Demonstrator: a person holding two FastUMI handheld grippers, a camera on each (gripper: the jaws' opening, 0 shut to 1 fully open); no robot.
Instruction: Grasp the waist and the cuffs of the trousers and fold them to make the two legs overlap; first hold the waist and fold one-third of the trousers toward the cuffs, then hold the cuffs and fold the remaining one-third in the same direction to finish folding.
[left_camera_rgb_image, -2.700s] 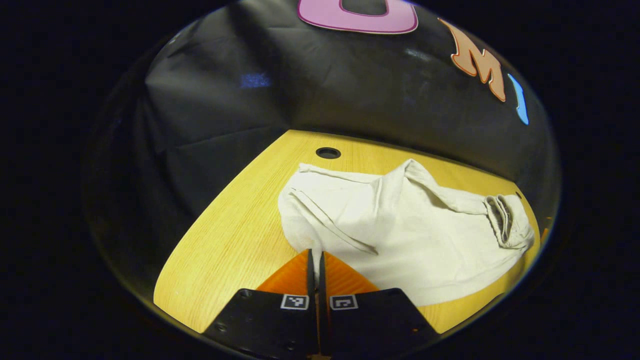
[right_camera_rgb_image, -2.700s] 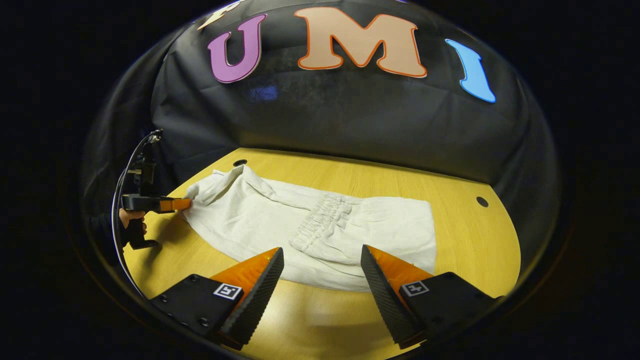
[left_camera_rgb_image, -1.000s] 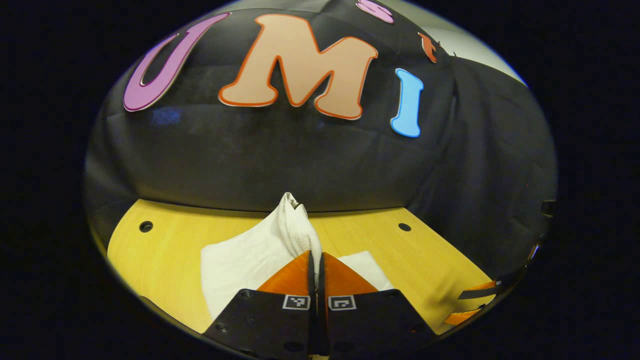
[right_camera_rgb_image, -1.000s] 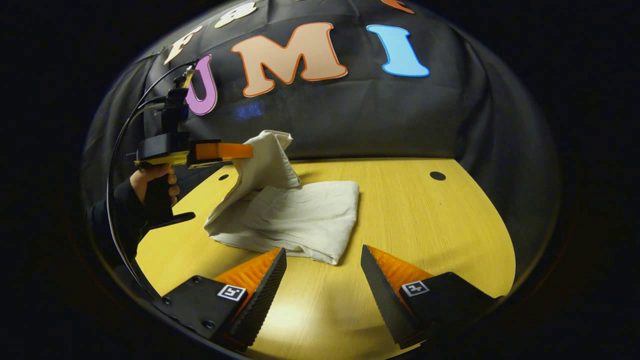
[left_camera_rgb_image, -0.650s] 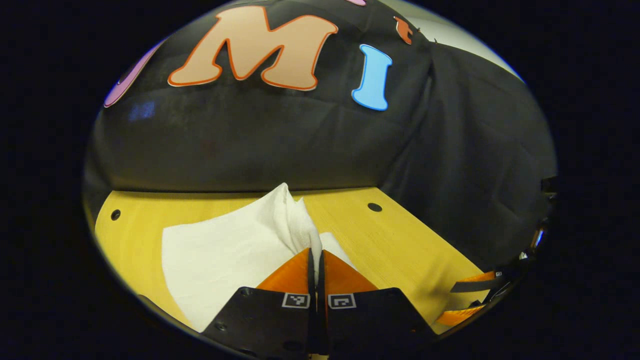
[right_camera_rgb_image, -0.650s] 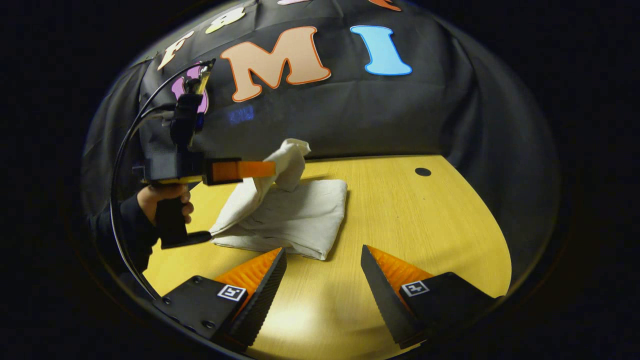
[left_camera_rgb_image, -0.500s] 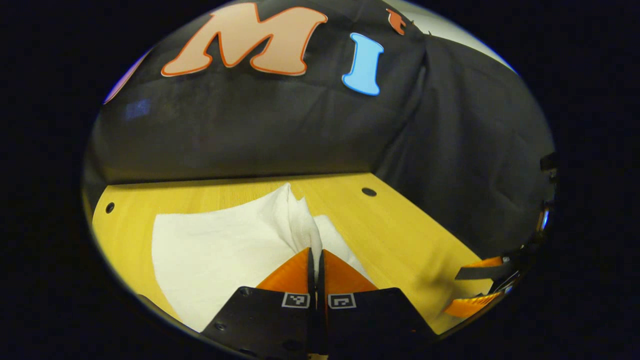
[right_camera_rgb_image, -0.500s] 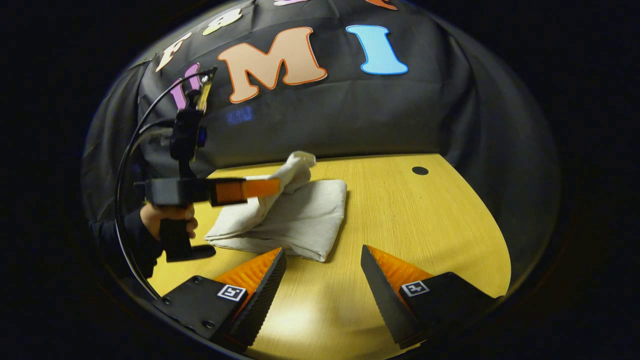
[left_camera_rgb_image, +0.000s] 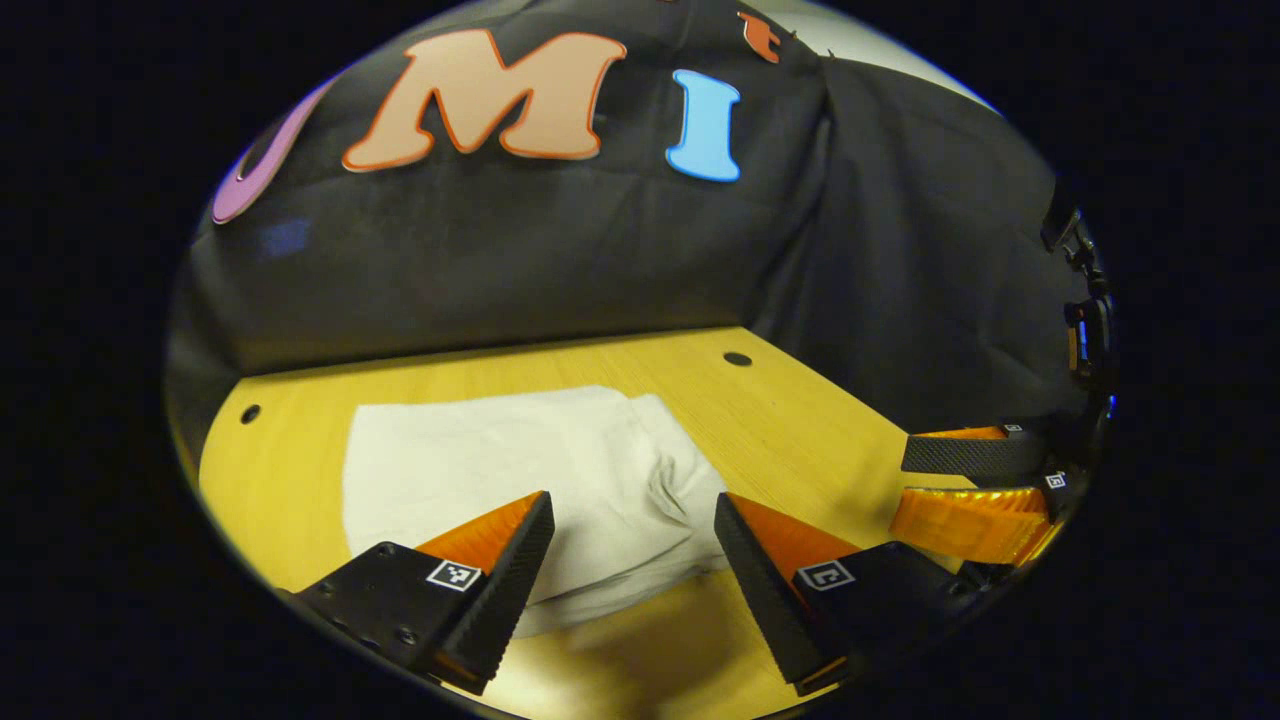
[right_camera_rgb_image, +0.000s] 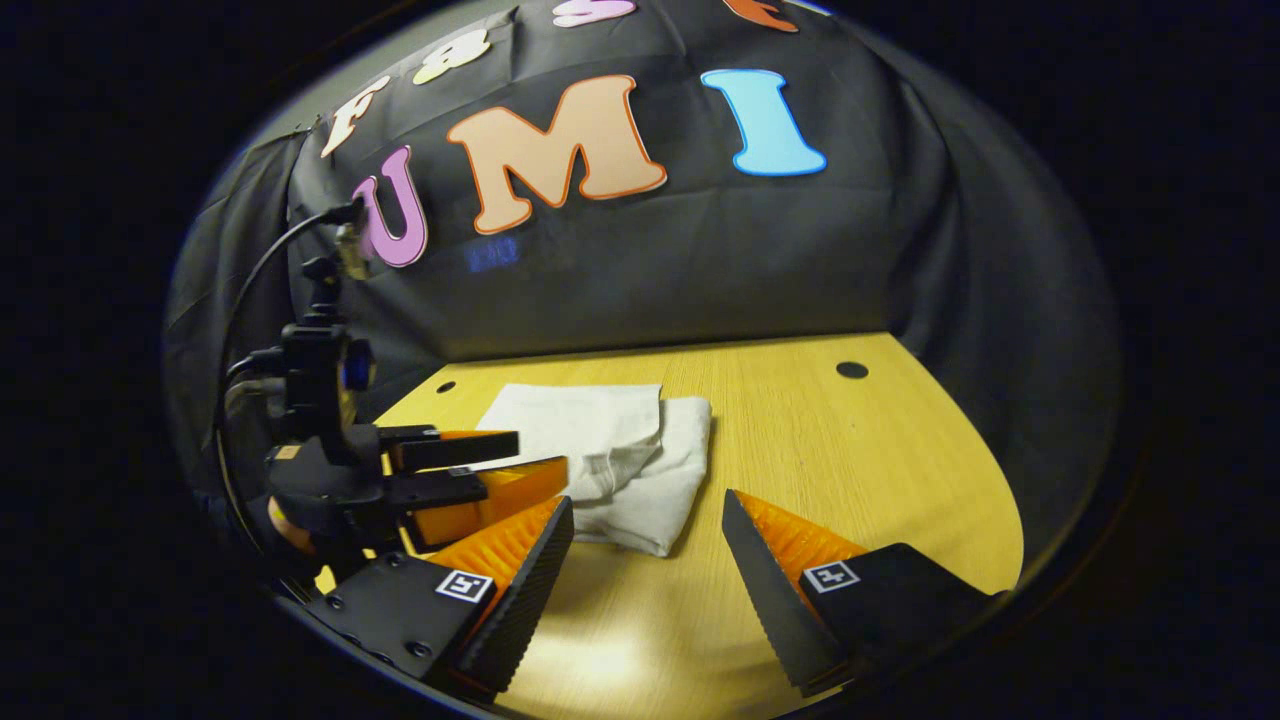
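Left gripper view: left gripper (left_camera_rgb_image: 630, 535), jaws now apart, has released trousers (left_camera_rgb_image: 520, 480); right gripper (right_camera_rgb_image: 645, 545) apart; folding apparently complete.

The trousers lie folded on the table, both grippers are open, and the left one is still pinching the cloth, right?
Not quite. The left gripper holds nothing: in the left gripper view its jaws stand apart above the folded trousers on the table. The right gripper is open too.
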